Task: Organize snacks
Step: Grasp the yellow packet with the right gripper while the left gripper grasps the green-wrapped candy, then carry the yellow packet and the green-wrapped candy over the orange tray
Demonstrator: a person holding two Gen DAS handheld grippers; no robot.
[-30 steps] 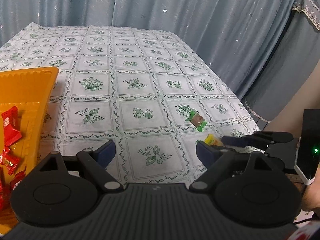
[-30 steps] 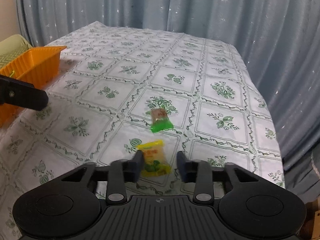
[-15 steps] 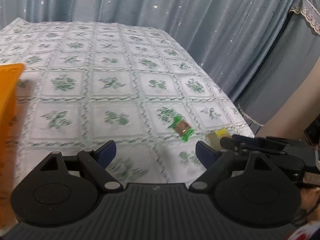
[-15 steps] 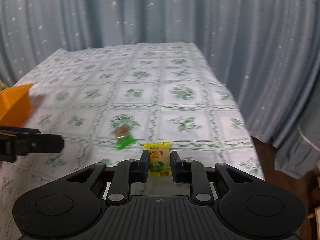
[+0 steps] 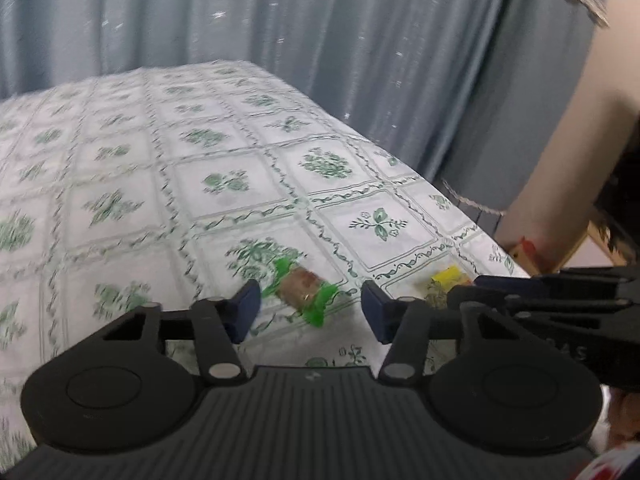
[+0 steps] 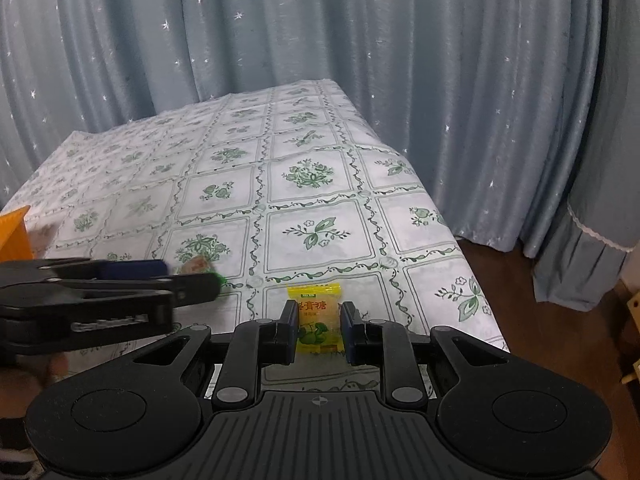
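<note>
A green-ended candy with a brown middle (image 5: 302, 290) lies on the tablecloth between the fingers of my open left gripper (image 5: 310, 308); it also shows in the right wrist view (image 6: 198, 266), partly hidden by the left gripper (image 6: 192, 276). My right gripper (image 6: 319, 326) is shut on a yellow candy packet (image 6: 318, 318) near the table's front right corner. In the left wrist view the yellow packet (image 5: 446, 282) shows at the tip of the right gripper (image 5: 476, 290).
An orange basket corner (image 6: 16, 234) shows at the left edge. The floral tablecloth (image 6: 308, 178) ends at the right, with blue starred curtains (image 6: 440, 80) behind and wooden floor (image 6: 560, 344) below.
My left gripper has swung right and forward until its open fingers straddle the green candy; the basket has left its view. My right gripper has stayed closed on the yellow packet.
</note>
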